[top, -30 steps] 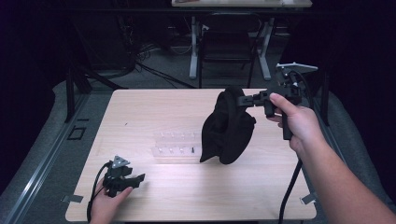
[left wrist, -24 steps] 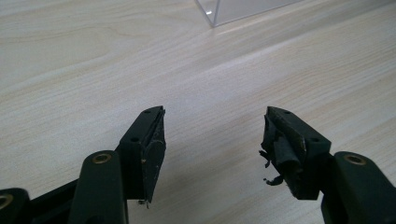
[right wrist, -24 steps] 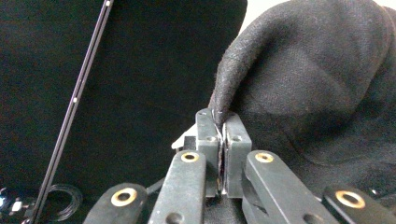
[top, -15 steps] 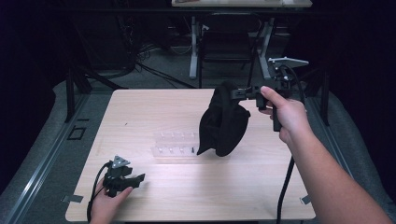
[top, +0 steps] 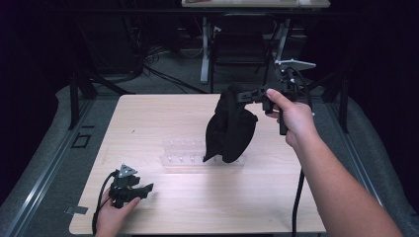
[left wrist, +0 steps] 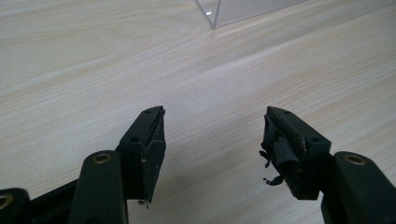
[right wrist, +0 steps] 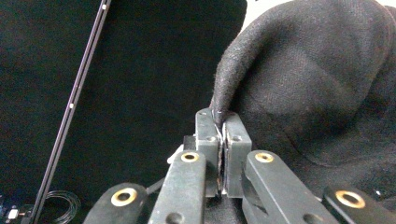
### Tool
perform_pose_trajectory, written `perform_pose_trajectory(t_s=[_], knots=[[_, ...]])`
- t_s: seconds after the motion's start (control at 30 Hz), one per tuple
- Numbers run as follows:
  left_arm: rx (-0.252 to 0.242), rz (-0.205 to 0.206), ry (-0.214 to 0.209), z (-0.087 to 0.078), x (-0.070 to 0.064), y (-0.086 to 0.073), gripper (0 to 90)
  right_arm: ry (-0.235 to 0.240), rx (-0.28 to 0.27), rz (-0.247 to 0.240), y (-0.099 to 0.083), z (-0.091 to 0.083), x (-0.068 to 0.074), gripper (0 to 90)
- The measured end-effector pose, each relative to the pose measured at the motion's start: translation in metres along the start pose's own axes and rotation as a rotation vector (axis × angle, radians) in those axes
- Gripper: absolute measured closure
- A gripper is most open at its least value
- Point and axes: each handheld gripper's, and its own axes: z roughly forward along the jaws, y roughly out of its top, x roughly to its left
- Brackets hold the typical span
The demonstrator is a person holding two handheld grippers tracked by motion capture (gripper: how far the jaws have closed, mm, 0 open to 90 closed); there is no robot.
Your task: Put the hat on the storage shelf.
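Note:
A black cloth (top: 230, 128) hangs in the air over the middle right of the wooden table (top: 163, 118), pinched at its top edge by my right gripper (top: 242, 95). In the right gripper view the jaws are shut on the edge of the black cloth (right wrist: 308, 84), with the gripper (right wrist: 218, 122) clamping it. The cloth's lower end hangs over a clear plastic box (top: 185, 153). My left gripper (top: 144, 189) rests near the table's front left corner, open, with nothing between its fingers (left wrist: 152, 140). A corner of the clear box (left wrist: 219, 11) lies ahead of it.
Bare light wood lies between the left gripper and the box. Behind the table stand a chair (top: 237, 49) and white table legs (top: 205, 54) on a dark floor with cables. A cable (top: 296, 202) trails from the right gripper.
My right gripper has lifted the black cloth higher and carried it leftward, so it now hangs over the clear box. The left gripper has stayed still.

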Motion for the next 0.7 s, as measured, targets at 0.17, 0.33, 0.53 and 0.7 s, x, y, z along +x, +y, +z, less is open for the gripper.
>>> perform_pose_trajectory(t_s=[0.17, 0.33, 0.53, 0.7], knots=[[-0.002, -0.002, -0.002, -0.002, 0.0, 0.001, 39.3, -0.007, -0.004, 0.007, 0.002, 0.003, -0.002, 88.1], [-0.007, -0.005, 0.0, -0.001, -0.001, 0.0, 39.3, -0.014, -0.005, 0.008, 0.004, 0.005, -0.004, 88.1], [-0.01, -0.002, -0.002, -0.001, -0.002, -0.001, 39.3, -0.018, -0.001, 0.011, 0.006, 0.011, -0.006, 88.1], [-0.008, 0.0, -0.001, -0.001, -0.002, -0.002, 39.3, -0.038, 0.01, 0.011, 0.006, 0.017, -0.007, 88.0]])
